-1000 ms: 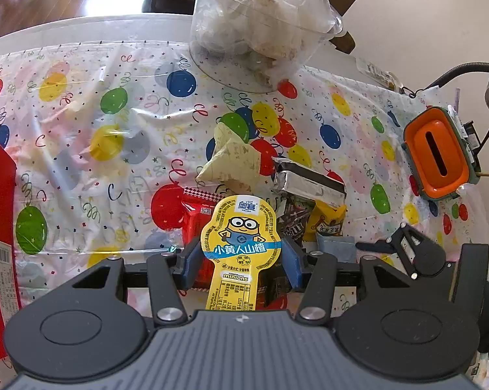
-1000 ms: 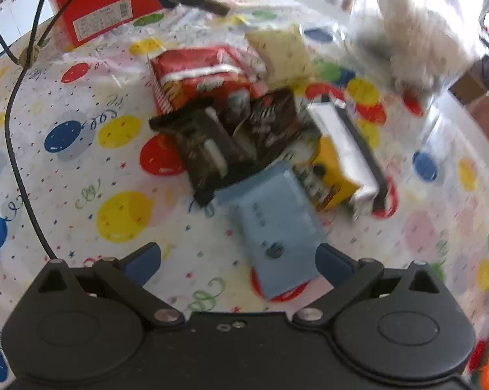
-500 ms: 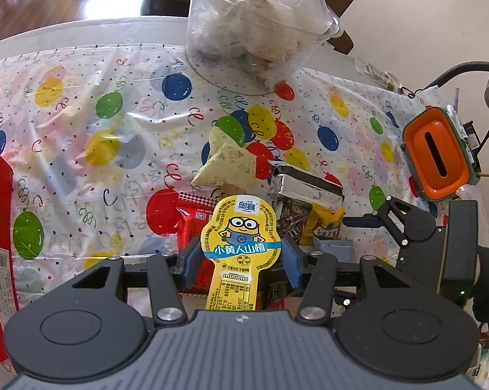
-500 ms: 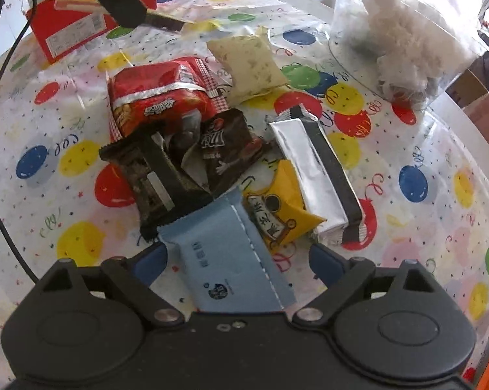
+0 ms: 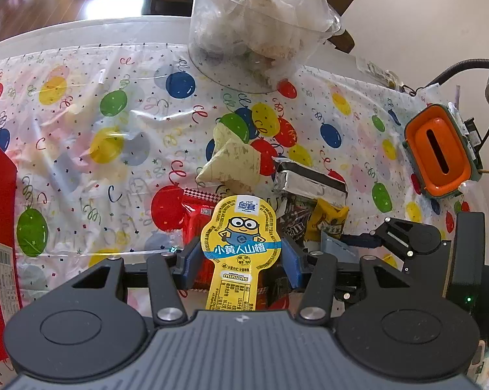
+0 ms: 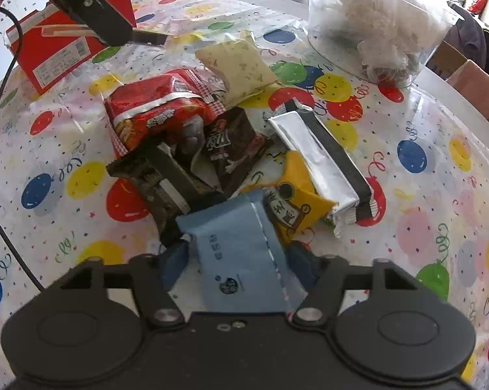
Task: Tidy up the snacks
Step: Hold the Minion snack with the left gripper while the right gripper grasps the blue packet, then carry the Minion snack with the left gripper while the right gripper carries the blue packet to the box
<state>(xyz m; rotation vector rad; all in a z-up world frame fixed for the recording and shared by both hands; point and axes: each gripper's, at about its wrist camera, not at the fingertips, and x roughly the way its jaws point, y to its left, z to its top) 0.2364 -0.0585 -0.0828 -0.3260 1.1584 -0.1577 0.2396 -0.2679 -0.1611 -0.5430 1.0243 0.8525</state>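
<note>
Closing right claw straddles blue packet; bare cloth rightward.

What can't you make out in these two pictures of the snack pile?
- Left wrist view: lower end of the yellow Minions packet, hidden behind the left gripper body.
- Right wrist view: near end of the blue packet, hidden by the right gripper, jaws closing around it.
- Clear bag: contents blurred.

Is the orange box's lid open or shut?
Shut. The orange lid sits flat on the box, with only a narrow slot in its middle showing.
</note>
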